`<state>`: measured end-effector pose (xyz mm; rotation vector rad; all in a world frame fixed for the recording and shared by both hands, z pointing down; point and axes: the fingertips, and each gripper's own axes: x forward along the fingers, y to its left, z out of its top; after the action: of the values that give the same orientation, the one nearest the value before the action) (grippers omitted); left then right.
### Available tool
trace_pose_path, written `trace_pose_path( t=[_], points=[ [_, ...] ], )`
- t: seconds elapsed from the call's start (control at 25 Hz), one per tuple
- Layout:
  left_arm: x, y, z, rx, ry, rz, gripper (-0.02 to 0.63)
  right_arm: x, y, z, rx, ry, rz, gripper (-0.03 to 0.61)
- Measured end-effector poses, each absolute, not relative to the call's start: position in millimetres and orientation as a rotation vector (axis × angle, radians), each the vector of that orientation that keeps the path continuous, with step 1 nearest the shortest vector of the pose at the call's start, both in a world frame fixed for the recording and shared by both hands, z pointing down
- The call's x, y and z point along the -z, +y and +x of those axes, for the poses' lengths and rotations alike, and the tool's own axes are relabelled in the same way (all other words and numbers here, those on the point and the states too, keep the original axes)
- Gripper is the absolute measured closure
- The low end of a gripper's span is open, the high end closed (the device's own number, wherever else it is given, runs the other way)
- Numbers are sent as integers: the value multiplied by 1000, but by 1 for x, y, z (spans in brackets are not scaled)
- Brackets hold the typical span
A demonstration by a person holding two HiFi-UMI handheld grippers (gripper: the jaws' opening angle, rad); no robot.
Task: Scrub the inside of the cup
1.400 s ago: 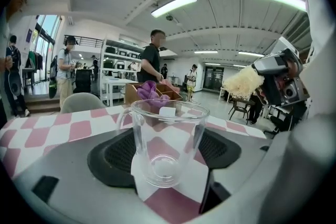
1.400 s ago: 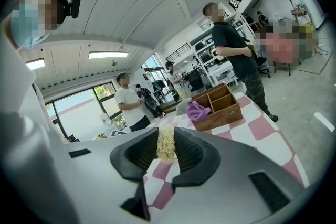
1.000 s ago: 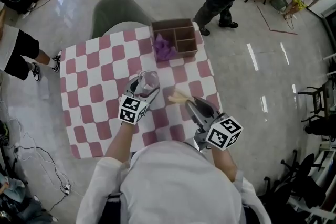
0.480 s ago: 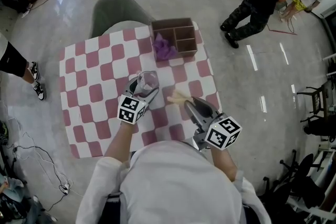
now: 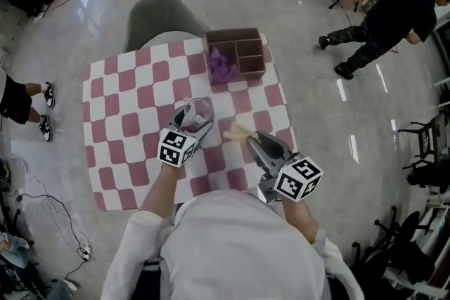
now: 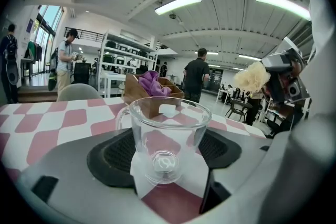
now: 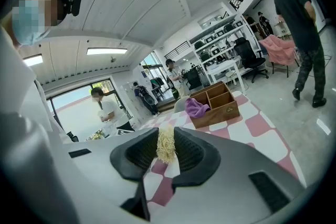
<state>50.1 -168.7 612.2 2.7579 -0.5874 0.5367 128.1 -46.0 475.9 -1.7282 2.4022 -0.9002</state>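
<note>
The left gripper [image 5: 191, 119] held the glass cup [image 6: 169, 128] upright on the checked tabletop [image 5: 126, 98], its fingers closed against the walls. The right gripper [image 5: 253, 140] pinched a pale fibrous scrubber [image 7: 166, 150]. The cup looked light, rigid, slick and breakable, best gripped low across its body.
</note>
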Motion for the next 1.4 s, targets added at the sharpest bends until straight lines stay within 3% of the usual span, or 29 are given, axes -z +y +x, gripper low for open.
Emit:
trace_pose_path(
  t=[1.4],
  points=[
    [-586,-139,12,-544,-732,2757,255,-479,-52,114,818,2542,-1663,472]
  ],
)
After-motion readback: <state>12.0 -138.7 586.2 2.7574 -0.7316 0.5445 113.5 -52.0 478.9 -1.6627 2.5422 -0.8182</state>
